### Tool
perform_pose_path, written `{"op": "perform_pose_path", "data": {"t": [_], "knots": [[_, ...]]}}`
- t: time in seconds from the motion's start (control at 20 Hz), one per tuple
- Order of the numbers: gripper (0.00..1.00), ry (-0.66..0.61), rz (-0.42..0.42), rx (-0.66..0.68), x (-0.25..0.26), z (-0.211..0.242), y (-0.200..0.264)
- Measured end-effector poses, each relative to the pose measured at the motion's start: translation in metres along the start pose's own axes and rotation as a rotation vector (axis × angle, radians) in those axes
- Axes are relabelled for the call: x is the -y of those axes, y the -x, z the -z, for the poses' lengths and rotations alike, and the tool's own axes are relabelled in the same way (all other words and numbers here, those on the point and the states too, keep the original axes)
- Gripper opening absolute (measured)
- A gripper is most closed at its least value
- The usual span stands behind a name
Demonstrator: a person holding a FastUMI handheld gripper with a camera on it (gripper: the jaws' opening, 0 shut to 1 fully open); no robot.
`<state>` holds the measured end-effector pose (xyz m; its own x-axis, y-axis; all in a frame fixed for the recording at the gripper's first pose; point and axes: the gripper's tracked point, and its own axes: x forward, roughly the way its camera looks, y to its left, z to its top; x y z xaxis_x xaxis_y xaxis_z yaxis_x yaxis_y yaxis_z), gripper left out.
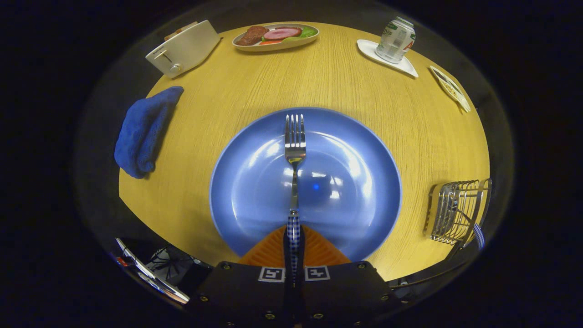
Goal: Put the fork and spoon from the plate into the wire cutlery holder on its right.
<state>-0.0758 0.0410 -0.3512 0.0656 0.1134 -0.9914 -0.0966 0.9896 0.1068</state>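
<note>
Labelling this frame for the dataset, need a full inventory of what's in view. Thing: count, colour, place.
fork: 1, silver with blue checked handle, over the blue plate, handle clamped between the fingers
plate: 1, blue, on the table just ahead of the fingers
wire cutlery holder: 1, silver, right of the plate; a blue checked handle shows at its near side
table: 1, yellow wood
cloth: 1, blue, bunched, left of the plate
toaster: 1, white, far left
food dish: 1, white with meat slices and greens, far side
can: 1, white and green, on a white dish, far right
small dish: 1, white, right of the can
gripper: 1, black with orange fingers, shut on the fork handle
</note>
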Motion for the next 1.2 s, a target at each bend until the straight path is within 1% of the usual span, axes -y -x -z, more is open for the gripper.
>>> {"op": "perform_pose_path", "data": {"t": [0.2, 0.45, 0.65, 0.75, 1.05, 1.2], "knots": [[0.01, 0.044, 0.021, -0.006, 0.022, 0.002, 0.029], [0.02, 0.103, 0.036, -0.051, 0.067, 0.024, 0.081], [0.01, 0.11, 0.059, -0.103, 0.105, 0.043, 0.114], [0.02, 0.113, 0.076, -0.107, 0.126, 0.047, 0.125], [0.01, 0.12, 0.086, -0.246, 0.179, 0.078, 0.156], [0.02, 0.147, 0.101, -0.328, 0.204, 0.088, 0.168]]}}
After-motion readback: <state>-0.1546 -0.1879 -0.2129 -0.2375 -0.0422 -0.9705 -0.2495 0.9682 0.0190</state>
